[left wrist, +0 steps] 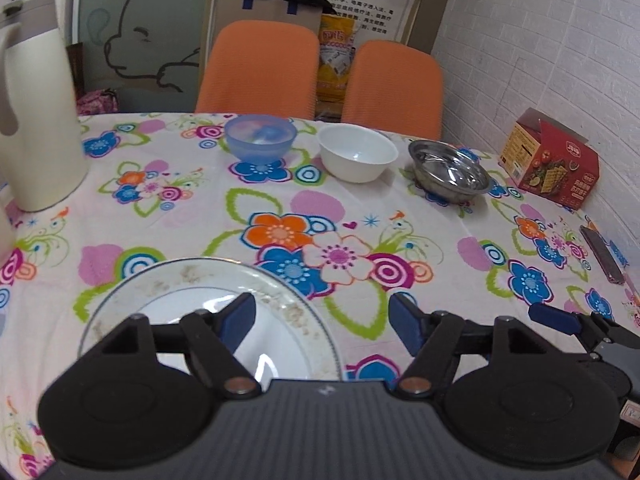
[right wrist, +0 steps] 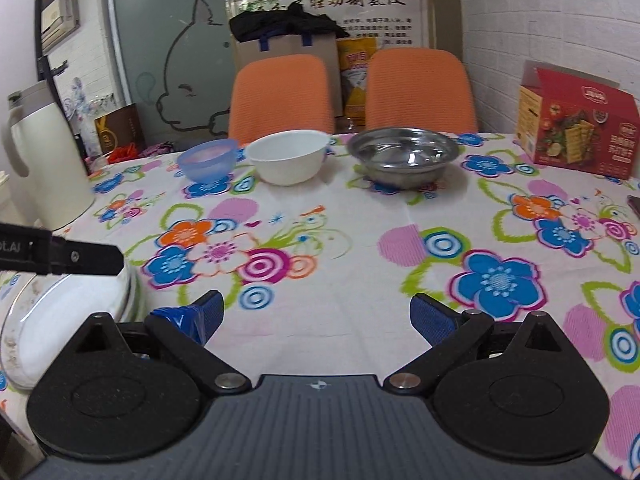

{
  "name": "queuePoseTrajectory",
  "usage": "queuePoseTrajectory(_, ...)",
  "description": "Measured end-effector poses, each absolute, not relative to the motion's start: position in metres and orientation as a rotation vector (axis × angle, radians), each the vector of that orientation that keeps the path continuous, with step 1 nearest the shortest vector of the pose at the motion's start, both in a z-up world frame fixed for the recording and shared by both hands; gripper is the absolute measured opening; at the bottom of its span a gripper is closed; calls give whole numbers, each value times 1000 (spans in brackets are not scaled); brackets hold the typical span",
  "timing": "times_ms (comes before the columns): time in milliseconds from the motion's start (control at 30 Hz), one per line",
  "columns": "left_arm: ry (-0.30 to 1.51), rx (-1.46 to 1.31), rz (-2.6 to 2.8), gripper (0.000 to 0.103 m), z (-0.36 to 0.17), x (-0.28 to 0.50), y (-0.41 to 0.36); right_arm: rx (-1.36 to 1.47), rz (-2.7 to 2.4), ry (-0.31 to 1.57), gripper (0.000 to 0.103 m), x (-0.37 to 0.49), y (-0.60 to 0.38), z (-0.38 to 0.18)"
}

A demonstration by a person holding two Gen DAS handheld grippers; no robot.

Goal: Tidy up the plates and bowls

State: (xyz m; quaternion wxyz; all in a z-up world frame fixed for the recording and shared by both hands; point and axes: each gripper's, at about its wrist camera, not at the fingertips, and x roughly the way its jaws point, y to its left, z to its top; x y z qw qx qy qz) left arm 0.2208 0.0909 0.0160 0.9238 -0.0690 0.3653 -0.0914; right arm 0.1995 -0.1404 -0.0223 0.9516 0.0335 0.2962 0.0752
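Left gripper (left wrist: 322, 322) hovers low over the near edge of the desk (left wrist: 400, 208), jaws spread wide and pinching nothing. Its left finger sits above the white round ceramic plate with a speckled grey-brown rim (left wrist: 192, 292), its right finger hangs over bare floral cloth. Looks like a line-up on the plate's right rim for a grasp, judging by the pose.

Right gripper (right wrist: 316, 316) is just beside it on the right, jaws also spread, empty, over the cloth. It points toward the bowls, probably waiting.

In the right wrist view the plate (right wrist: 60, 320) appears to rest on another plate underneath; can't be sure.

Three bowls stand in a row at the far side, apart from each other: translucent blue plastic bowl (left wrist: 260, 138), white ceramic bowl (left wrist: 357, 153), shiny steel bowl (left wrist: 450, 170). All upright, empty, not yet stacked.
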Motion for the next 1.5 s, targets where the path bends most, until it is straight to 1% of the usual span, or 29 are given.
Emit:
queuePoseTrajectory(167,810,-156,-237,71,20,265,51,33,92,590,87,243,-184,-9)
queuePoseTrajectory(400,882,-257,-273,74,31,367,-2,-7,39,604,88,336,-225,5)
queuePoseTrajectory(633,978,-429,-200,74,0,452,-40,-45,51,679,87,416,-240,-21)
queuePoseTrajectory(800,991,-460,-123,74,-16,483,-58,-84,86,705,87,444,-240,-39)
queuePoseTrajectory(933,1038,-464,-110,74,-31,501,-70,-111,116,723,87,457,-237,-49)
queuePoseTrajectory(1000,1025,-446,-106,69,-32,505,-74,-114,138,714,87,461,-236,-52)
queuePoseTrajectory(1033,1018,-426,-106,62,-32,508,-77,-112,147,711,87,463,-236,-53)
queuePoseTrajectory(1133,1018,-408,-115,55,-33,513,-80,-108,162,706,87,468,-235,-53)
queuePoseTrajectory(1167,1017,-402,-121,46,-33,514,-81,-103,164,706,87,469,-234,-53)
queuePoseTrajectory(1233,1017,-381,-133,37,-33,514,-83,-92,188,713,86,467,-232,-53)
queuePoseTrajectory(1300,1015,-363,-135,34,-33,514,-84,-82,200,722,85,464,-228,-51)
queuePoseTrajectory(1333,1013,-356,-139,29,-33,514,-84,-87,208,721,85,461,-225,-50)
queuePoseTrajectory(1367,1015,-347,-146,20,-34,513,-84,-99,210,716,85,458,-222,-48)
queuePoseTrajectory(1433,1019,-334,-165,15,-33,510,-84,-148,198,706,85,451,-215,-44)
queuePoseTrajectory(1500,1023,-320,-176,13,-32,507,-83,-164,196,713,85,447,-211,-43)
